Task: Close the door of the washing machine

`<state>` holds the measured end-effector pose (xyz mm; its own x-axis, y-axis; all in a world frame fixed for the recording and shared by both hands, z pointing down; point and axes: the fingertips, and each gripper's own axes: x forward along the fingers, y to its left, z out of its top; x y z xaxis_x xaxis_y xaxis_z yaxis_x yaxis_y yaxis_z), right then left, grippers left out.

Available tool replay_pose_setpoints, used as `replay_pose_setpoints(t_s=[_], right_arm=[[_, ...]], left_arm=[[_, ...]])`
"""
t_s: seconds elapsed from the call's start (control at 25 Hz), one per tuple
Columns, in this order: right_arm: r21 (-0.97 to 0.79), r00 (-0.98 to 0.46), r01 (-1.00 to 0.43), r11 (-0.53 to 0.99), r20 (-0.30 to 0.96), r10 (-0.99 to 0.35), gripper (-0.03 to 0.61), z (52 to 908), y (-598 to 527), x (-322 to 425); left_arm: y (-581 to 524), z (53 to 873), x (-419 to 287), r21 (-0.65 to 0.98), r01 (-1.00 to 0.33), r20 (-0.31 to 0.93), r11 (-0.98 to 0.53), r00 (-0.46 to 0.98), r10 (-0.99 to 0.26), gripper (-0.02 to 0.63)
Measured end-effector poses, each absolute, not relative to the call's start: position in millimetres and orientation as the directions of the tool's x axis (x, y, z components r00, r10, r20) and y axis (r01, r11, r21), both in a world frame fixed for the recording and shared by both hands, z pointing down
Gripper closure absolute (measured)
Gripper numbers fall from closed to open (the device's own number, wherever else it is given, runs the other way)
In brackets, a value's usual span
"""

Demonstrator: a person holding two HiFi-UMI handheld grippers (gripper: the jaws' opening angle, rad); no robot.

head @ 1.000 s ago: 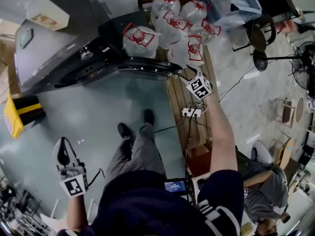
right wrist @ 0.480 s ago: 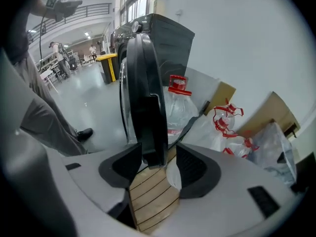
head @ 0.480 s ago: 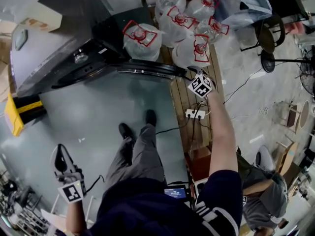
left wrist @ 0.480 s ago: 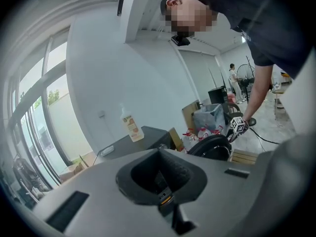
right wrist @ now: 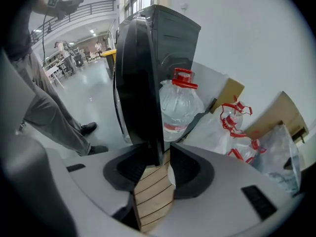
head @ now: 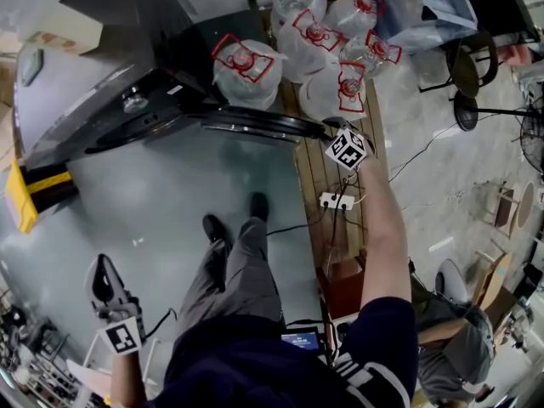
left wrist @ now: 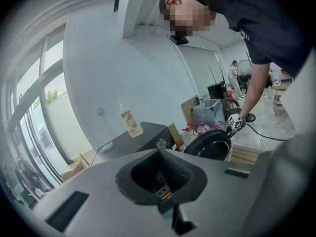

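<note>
Noting slip risk: my right hand-held gripper (right wrist: 160,162), jaws just closing, straddles the door (right wrist: 136,83) rim without pinching it yet; left hand-held gripper (left wrist: 160,169) closed, empty.

Counted: 6 water jugs (head: 242,68) w/ red handles, 1 washer (head: 76,92), 1 door (head: 255,126), 1 white btl (left wrist: 130,122) on top, 1 power strip (head: 337,201), 2 shoes (head: 257,204), 1 black chair (head: 463,62), 1 seated person (head: 450,330).

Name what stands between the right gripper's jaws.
The door's edge stands between the right gripper's jaws, which have just been closing, with a gap beside one pad; the right gripper view shows this.
</note>
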<state>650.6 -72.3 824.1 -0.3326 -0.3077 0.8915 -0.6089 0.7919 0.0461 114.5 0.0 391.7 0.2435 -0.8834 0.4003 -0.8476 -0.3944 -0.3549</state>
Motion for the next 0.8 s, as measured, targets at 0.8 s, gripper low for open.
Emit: replay_pose_setpoints(t_s=[0.8], right_arm=[[0.045, -0.318, -0.59, 0.806, 0.905, -0.284, 0.486, 832.7, -54.0, 635.7]], left_arm=[[10.8, 401.5, 113.4, -0.341, -0.857, 0.399, -0.386, 0.239, -0.885, 0.591]])
